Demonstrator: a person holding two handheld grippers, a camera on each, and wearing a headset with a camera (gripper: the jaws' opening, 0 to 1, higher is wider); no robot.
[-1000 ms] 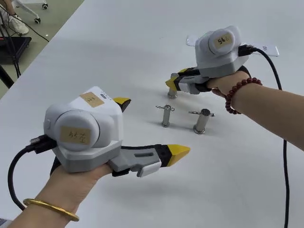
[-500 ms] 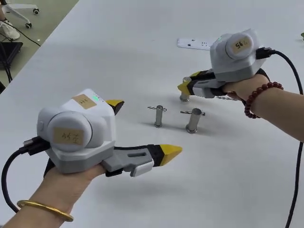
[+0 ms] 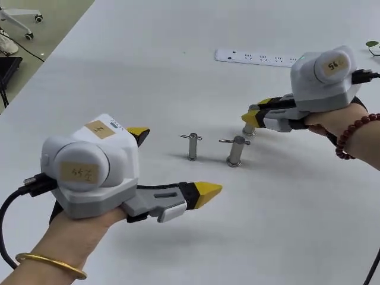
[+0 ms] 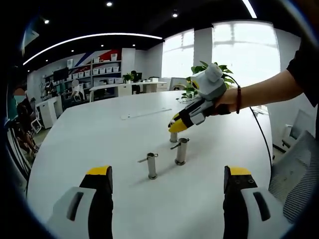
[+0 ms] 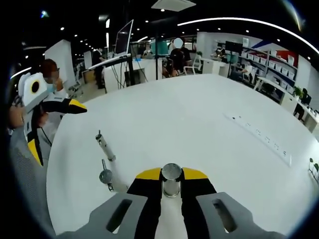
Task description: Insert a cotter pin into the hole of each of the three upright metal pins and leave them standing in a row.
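Two upright metal pins (image 3: 192, 146) (image 3: 236, 151) stand side by side on the white table (image 3: 285, 202), each with a cotter pin through its top. They also show as the nearer pin (image 4: 152, 166) and the farther pin (image 4: 181, 151). A third metal pin (image 3: 249, 127) stands just behind and right of them, held between the yellow tips of my right gripper (image 3: 252, 117). Its round top (image 5: 171, 172) sits between the closed jaws of that right gripper (image 5: 171, 187). My left gripper (image 3: 175, 163) hovers open in front of the pins, nothing between its fingertips (image 4: 99, 172).
A white power strip (image 3: 255, 57) lies at the far side of the table, with a plant leaf (image 3: 373, 44) at the right edge. Black cables trail from both grippers. Office desks, shelves and people stand beyond the table.
My right gripper has carried the third pin rightward, from behind-left of the two pins to behind-right of them. The head camera has shifted. My left gripper stays open.
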